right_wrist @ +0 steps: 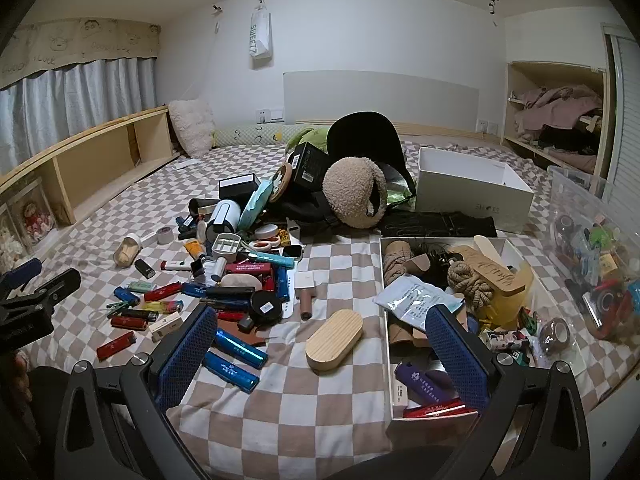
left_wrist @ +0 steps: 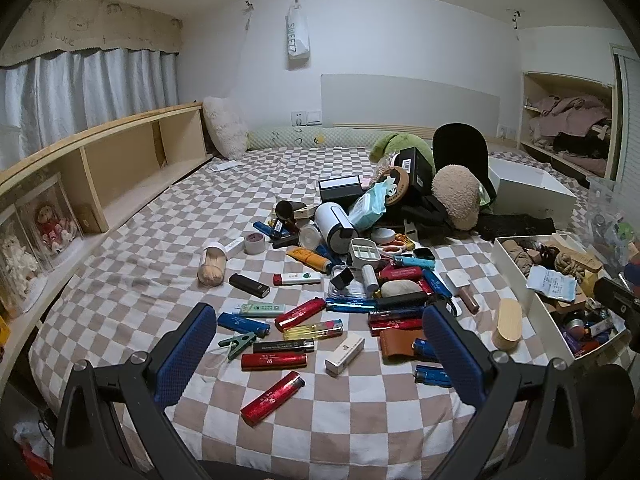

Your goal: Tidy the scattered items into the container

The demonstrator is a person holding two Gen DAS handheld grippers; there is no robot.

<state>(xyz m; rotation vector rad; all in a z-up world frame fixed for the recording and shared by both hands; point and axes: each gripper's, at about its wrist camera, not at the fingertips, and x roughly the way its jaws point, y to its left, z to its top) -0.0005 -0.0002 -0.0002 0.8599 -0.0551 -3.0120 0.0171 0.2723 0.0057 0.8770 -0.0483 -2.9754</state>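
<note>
Many small items lie scattered on the checkered bed cover (left_wrist: 360, 420): red lighters (left_wrist: 272, 398), blue lighters (right_wrist: 230, 372), a small white box (left_wrist: 344, 354) and a wooden oval case (right_wrist: 334, 338). A white open container (right_wrist: 387, 264), partly filled with odds and ends, sits at the right; its wall (left_wrist: 510, 268) also shows in the left wrist view. My left gripper (left_wrist: 320, 344) hovers open above the lighters, holding nothing. My right gripper (right_wrist: 322, 352) is open and holds nothing; it straddles the wooden case and the container's left wall from above.
Behind the scatter is a heap with a fuzzy beige hat (right_wrist: 354, 194), a black cap (right_wrist: 364, 136) and boxes. An empty white shoe box (right_wrist: 472, 196) stands behind the container. A clear plastic bin (right_wrist: 592, 248) is far right. A wooden shelf (left_wrist: 120, 168) runs along the left.
</note>
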